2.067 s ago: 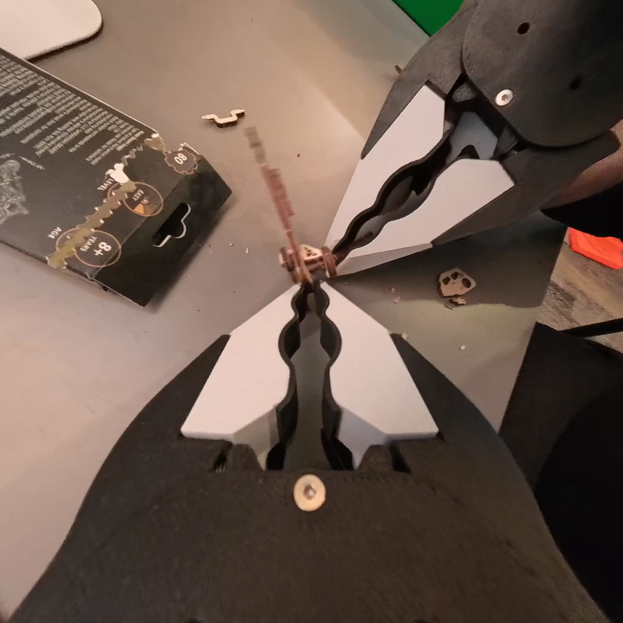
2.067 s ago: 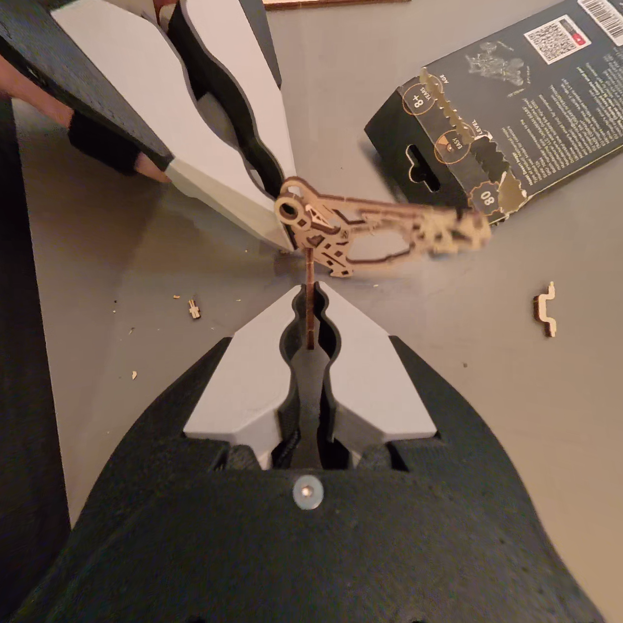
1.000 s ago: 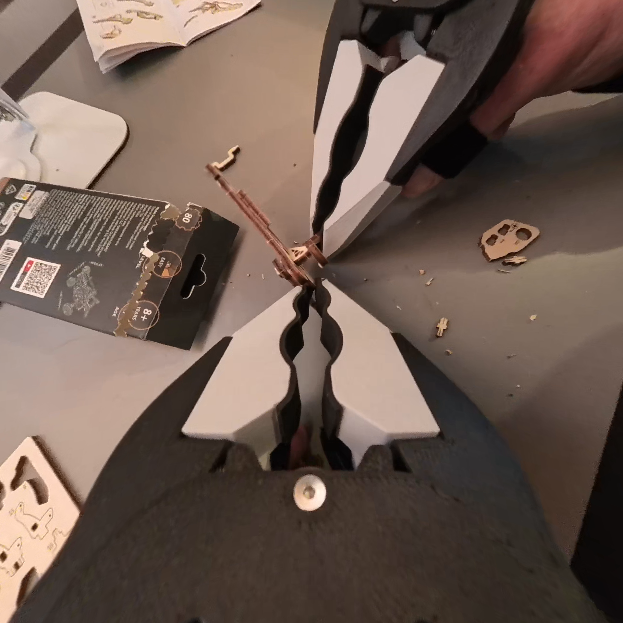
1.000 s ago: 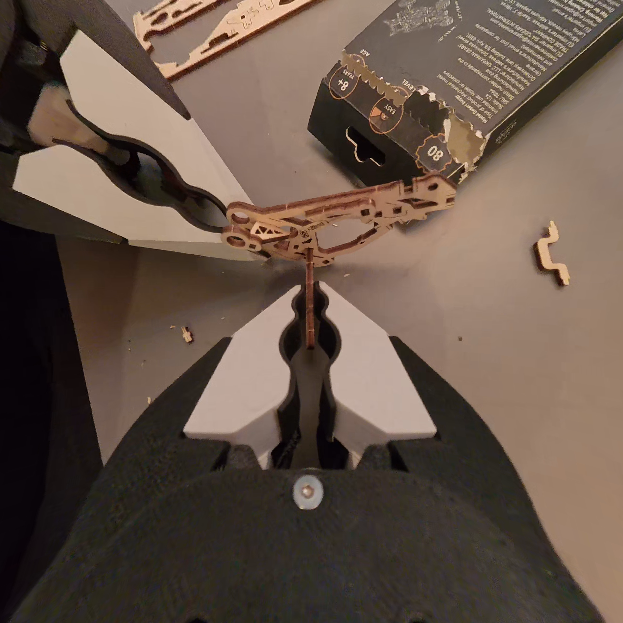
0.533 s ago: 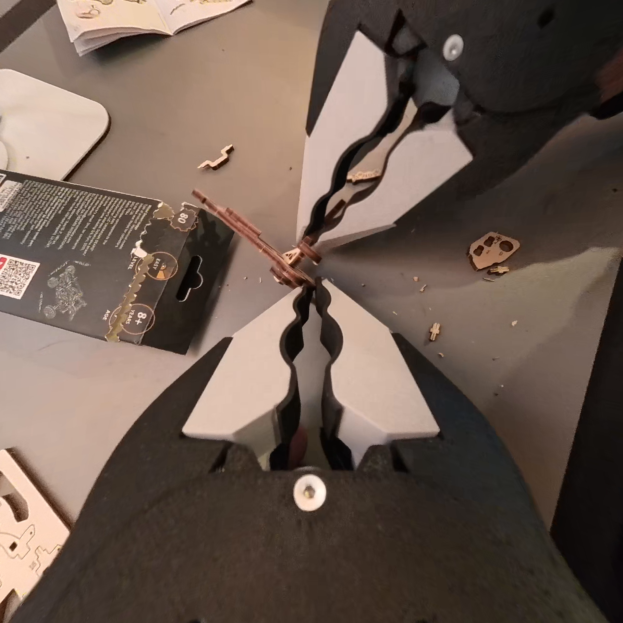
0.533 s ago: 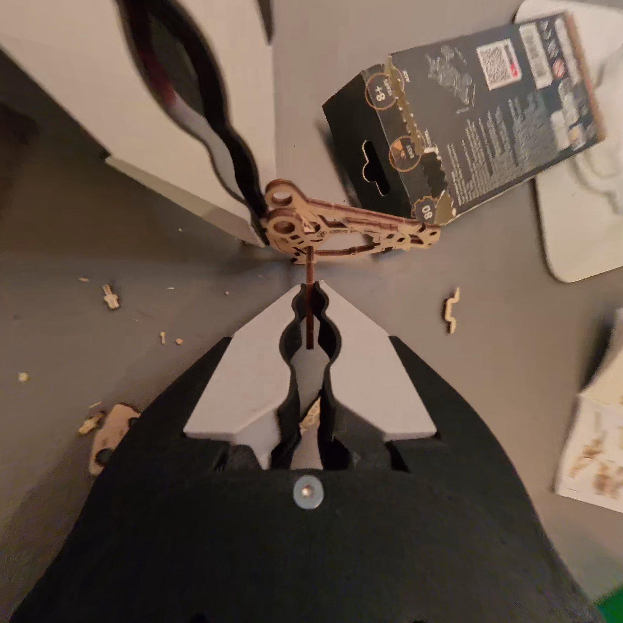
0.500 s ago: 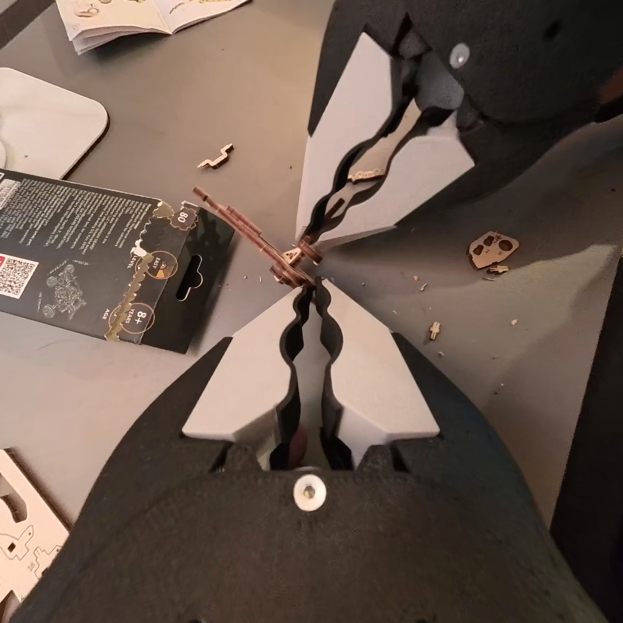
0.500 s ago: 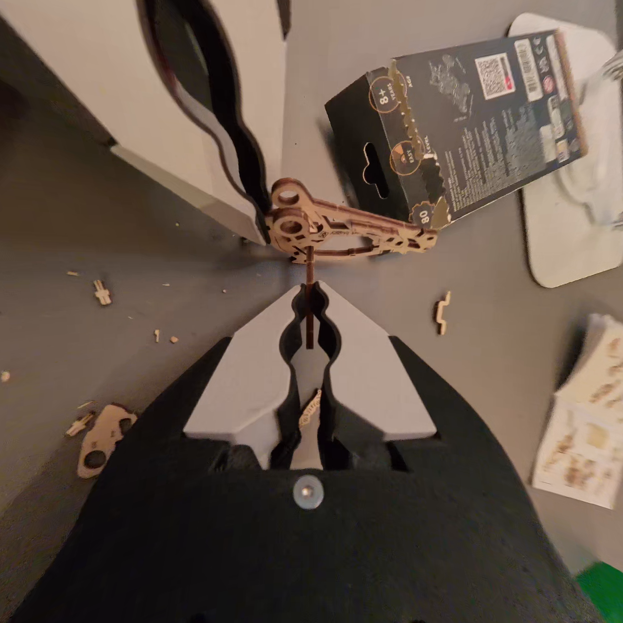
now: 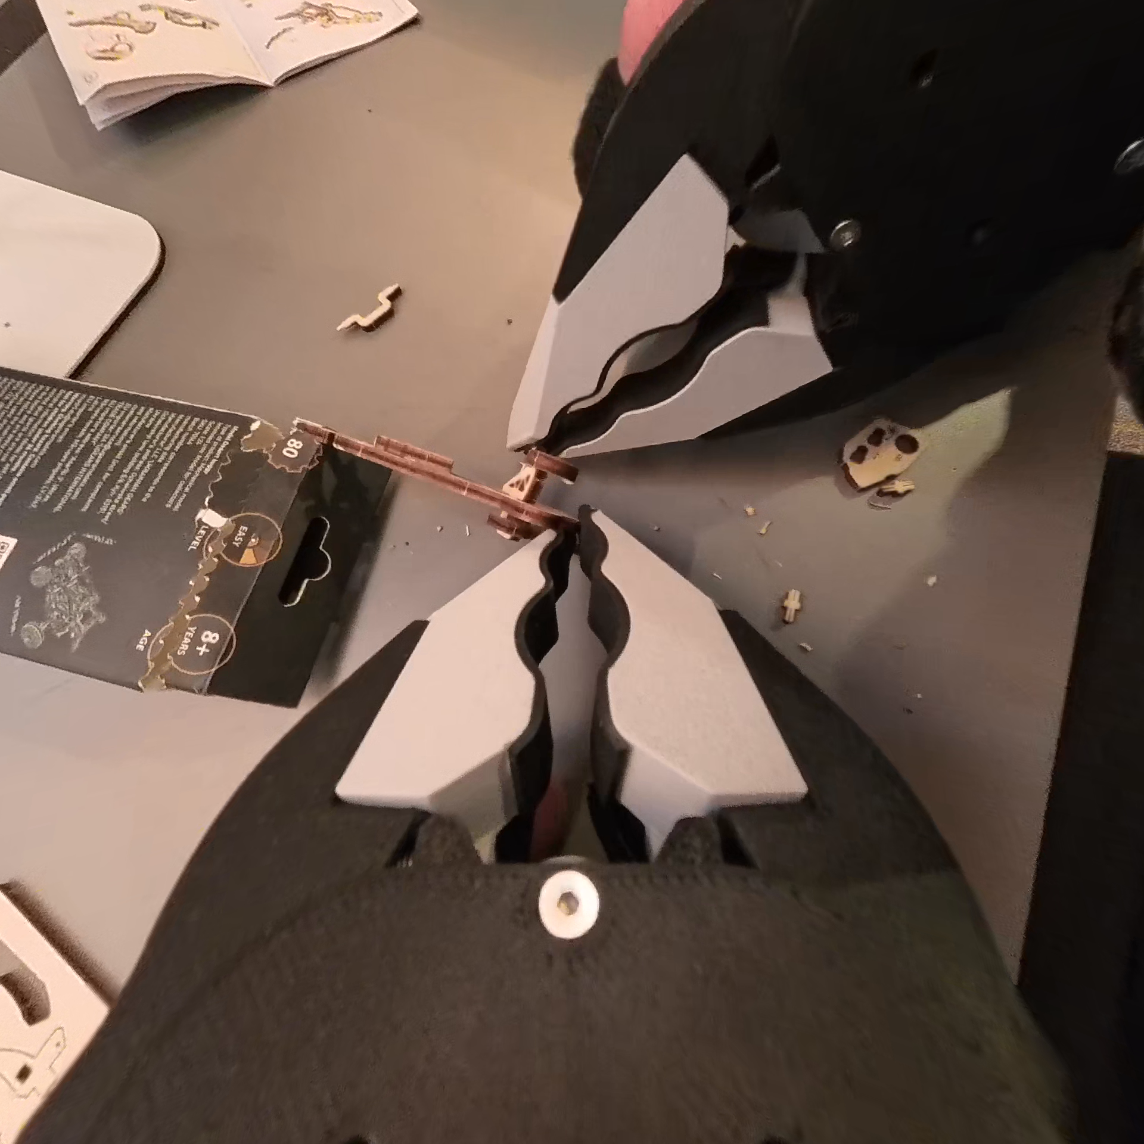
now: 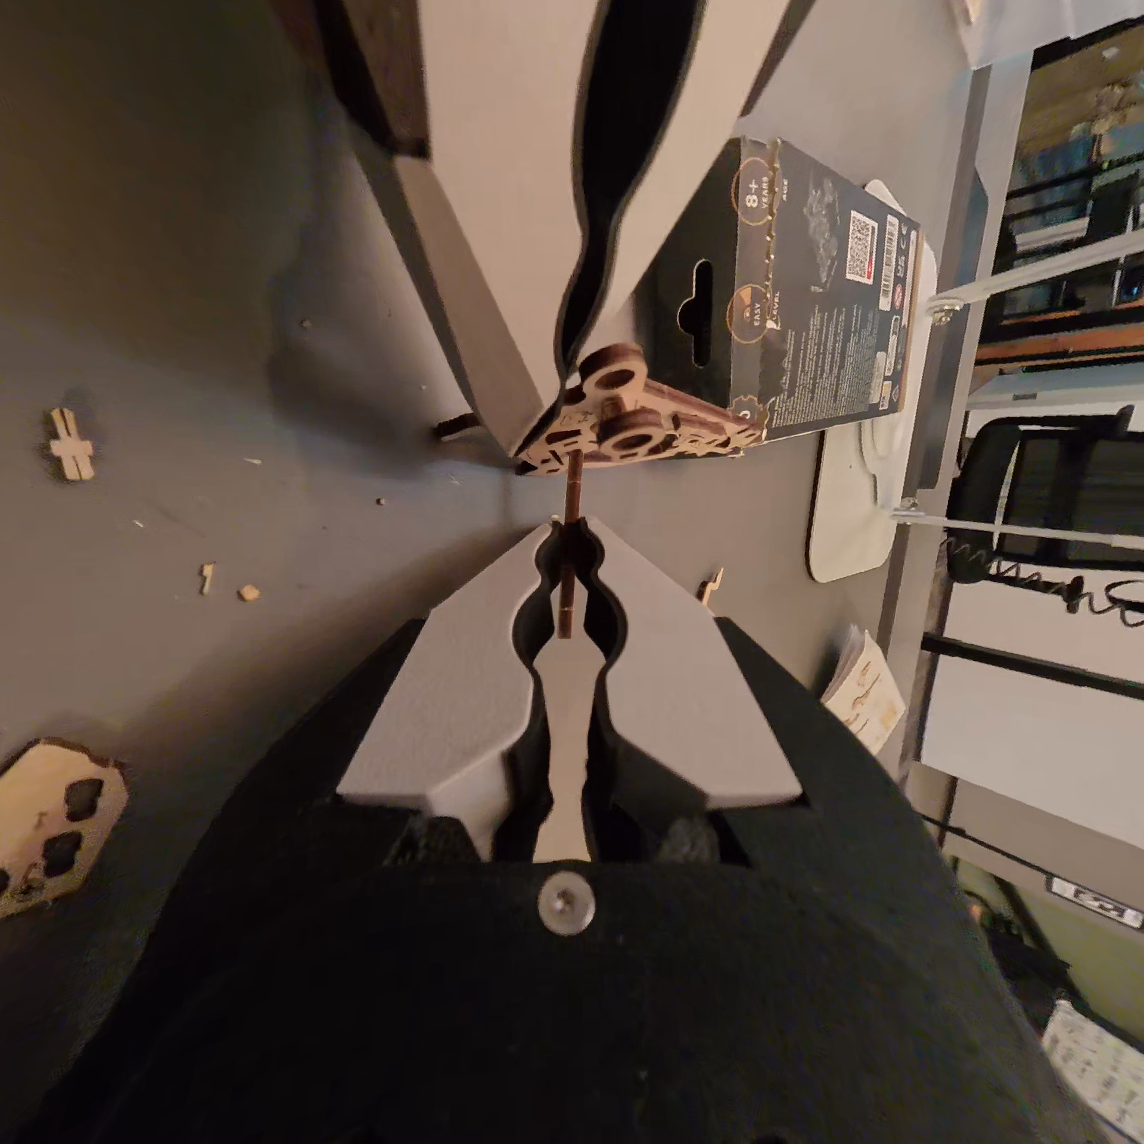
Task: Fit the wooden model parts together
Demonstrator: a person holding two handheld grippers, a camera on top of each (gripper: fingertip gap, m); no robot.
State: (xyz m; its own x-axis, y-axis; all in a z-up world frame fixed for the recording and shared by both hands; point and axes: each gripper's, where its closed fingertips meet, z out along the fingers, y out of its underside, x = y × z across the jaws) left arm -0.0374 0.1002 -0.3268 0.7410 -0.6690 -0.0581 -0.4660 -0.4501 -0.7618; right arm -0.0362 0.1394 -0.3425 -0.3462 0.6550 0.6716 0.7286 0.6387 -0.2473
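My left gripper [image 9: 576,525] is shut on one end of a long, flat wooden model frame [image 9: 427,467], held level above the grey table. In the right wrist view the left gripper [image 10: 545,433] comes down from the top, with the frame [image 10: 644,427] in its tips. My right gripper [image 10: 569,531] is shut on a thin wooden part [image 10: 568,557], seen edge-on. The part's far end touches the frame's ringed end. In the left wrist view the right gripper [image 9: 537,442] reaches in from the upper right and the part [image 9: 535,476] meets the frame.
A black box [image 9: 155,557] lies on the table [image 9: 433,186] under the frame's far end. A zigzag piece [image 9: 371,309], a holed offcut [image 9: 879,455], a small cross piece [image 9: 791,603], a booklet [image 9: 216,43], a white pad [image 9: 62,266] and a cut sheet [image 9: 31,1021] lie around. My right fingertips sit around 5 centimeters from my left ones. My left gripper's tips are some 7 centimeters from the small cross piece [image 9: 791,603]. My right wrist view [image 10: 71,450] looks at it from another angle.
The frame has swung flatter and now points left over the box. The right gripper has rolled and shifted right while keeping its part against the frame. Both stay shut.
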